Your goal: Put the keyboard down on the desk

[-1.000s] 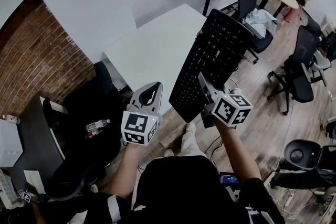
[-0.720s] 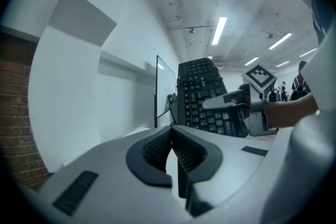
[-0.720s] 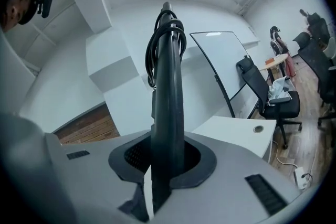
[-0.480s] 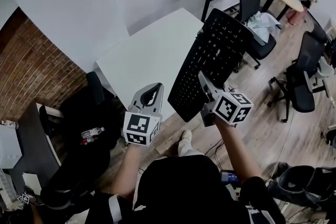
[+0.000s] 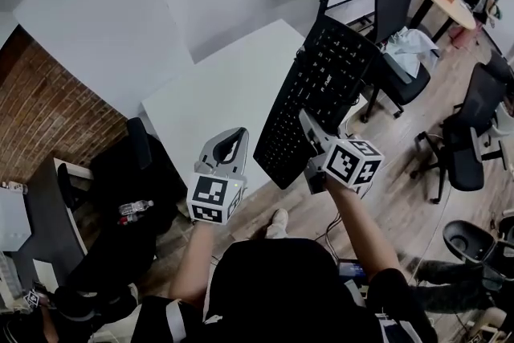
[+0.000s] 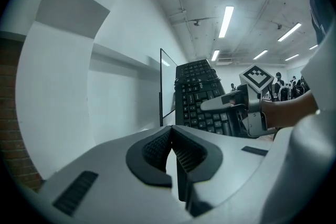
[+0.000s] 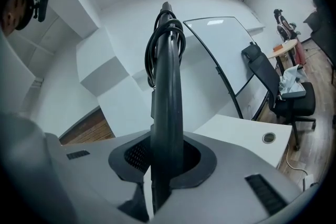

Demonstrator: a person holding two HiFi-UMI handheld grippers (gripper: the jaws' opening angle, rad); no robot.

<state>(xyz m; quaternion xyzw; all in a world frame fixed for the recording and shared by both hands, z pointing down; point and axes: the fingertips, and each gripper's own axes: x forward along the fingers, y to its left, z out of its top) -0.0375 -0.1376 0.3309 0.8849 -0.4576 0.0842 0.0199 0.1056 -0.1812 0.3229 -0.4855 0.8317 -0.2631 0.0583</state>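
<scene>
A black keyboard [image 5: 321,96] hangs tilted in the air over the right edge of the white desk [image 5: 213,104]. My right gripper [image 5: 309,134] is shut on its near end. In the right gripper view the keyboard [image 7: 168,97] stands edge-on between the pads, its coiled cable [image 7: 167,42] at the far end, the desk [image 7: 247,131] below it. My left gripper [image 5: 231,139] hovers above the desk's near edge, shut and empty. The left gripper view shows its closed jaws [image 6: 172,147], with the keyboard [image 6: 202,97] and the right gripper [image 6: 231,106] beyond.
Black office chairs [image 5: 397,0] [image 5: 470,116] stand on the wooden floor to the right, near a round wooden table [image 5: 450,0]. A brick wall [image 5: 48,116] and a black chair [image 5: 132,165] are to the left. A water bottle [image 5: 132,210] lies there.
The head view has shifted slightly. The keyboard stays in the right gripper in much the same tilted pose over the desk's right edge. The left gripper has not visibly moved.
</scene>
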